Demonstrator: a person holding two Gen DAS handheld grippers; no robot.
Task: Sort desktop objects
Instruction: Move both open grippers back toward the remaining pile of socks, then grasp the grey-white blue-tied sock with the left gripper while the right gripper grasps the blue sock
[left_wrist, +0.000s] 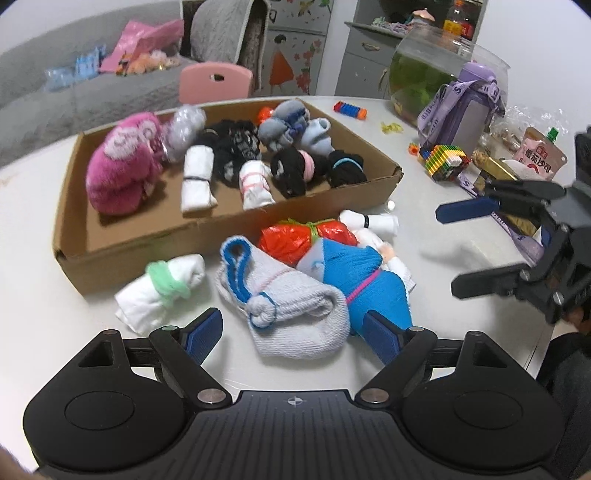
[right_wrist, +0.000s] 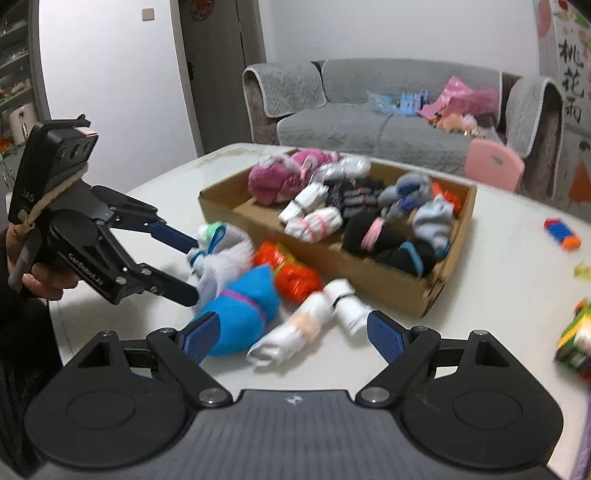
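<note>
A shallow cardboard box (left_wrist: 229, 229) holds several rolled sock bundles: pink, white, black and grey. Loose bundles lie on the white table in front of it. They are a white roll with a green band (left_wrist: 162, 291), a grey-white one with blue trim (left_wrist: 295, 317), a bright blue one (left_wrist: 362, 273), a red-orange one (left_wrist: 291, 238) and white rolls (left_wrist: 373, 223). My left gripper (left_wrist: 295, 334) is open, its pads either side of the grey-white bundle (right_wrist: 221, 258) without pressing it. My right gripper (right_wrist: 293, 336) is open over a white roll (right_wrist: 295, 328), beside the blue bundle (right_wrist: 243, 310).
At the table's right stand a glass fish bowl (left_wrist: 436, 70), a purple bottle (left_wrist: 465, 107), a multicoloured brick block (left_wrist: 447, 162) and a food pouch (left_wrist: 539, 155). A small orange-blue toy (left_wrist: 349, 109) lies behind the box. Beyond the table are a pink chair (left_wrist: 216, 81) and a grey sofa (right_wrist: 369, 110).
</note>
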